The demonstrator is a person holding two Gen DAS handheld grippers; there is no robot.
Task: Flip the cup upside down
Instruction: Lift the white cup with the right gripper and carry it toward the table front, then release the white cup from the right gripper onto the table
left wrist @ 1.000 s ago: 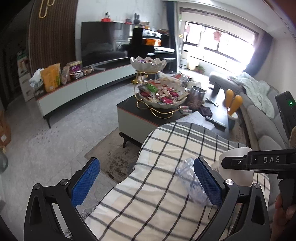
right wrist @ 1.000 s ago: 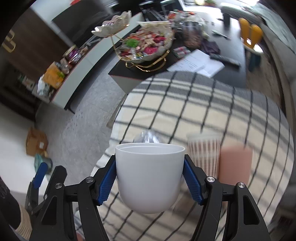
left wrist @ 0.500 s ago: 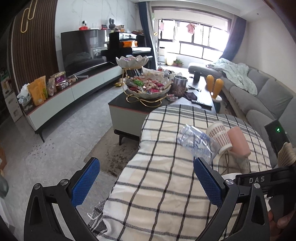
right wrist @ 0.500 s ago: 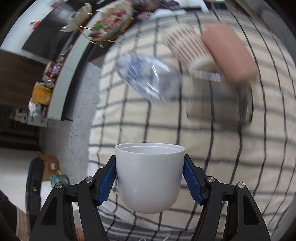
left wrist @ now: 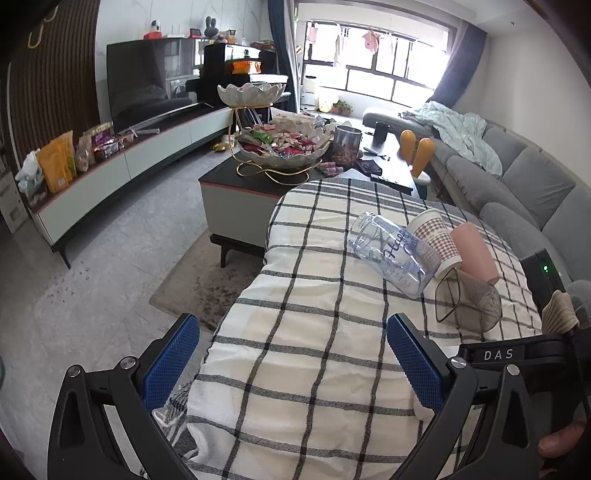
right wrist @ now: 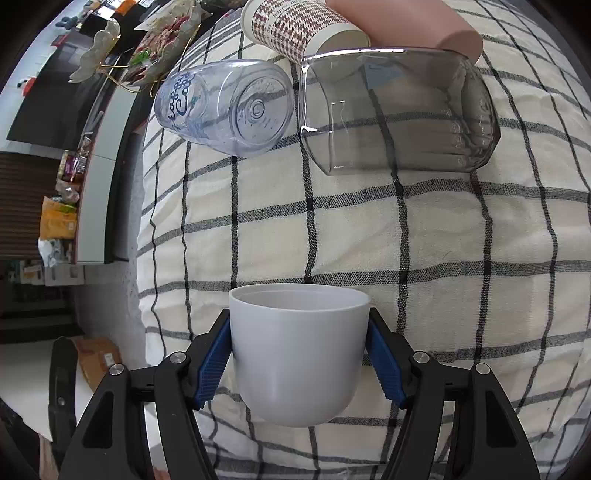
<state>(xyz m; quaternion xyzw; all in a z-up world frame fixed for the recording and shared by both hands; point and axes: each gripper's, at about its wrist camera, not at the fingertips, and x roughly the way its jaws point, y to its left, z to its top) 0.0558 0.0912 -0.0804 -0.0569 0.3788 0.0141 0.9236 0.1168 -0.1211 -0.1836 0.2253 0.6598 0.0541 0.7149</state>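
The right gripper (right wrist: 300, 354) is pinching the white cup (right wrist: 297, 350) over the checked cloth (right wrist: 424, 240). The left gripper (left wrist: 291, 365) is hanging spread, empty. Four tumblers are lying near the sofa (left wrist: 517, 177).

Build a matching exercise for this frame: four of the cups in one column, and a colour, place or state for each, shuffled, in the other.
Things:
1. plain white plastic cup
2. clear plastic tumbler with blue lettering
3. houndstooth-patterned paper cup
4. smoky grey square glass cup

Descriptions:
A. lies on its side, round moulded base towards the right wrist camera
B. brown and white check pattern, lying by the pink cup
C. clamped between the right gripper's blue fingers
D. tinted see-through walls, lying on the checked tablecloth

Pairs: 1-C, 2-A, 3-B, 4-D
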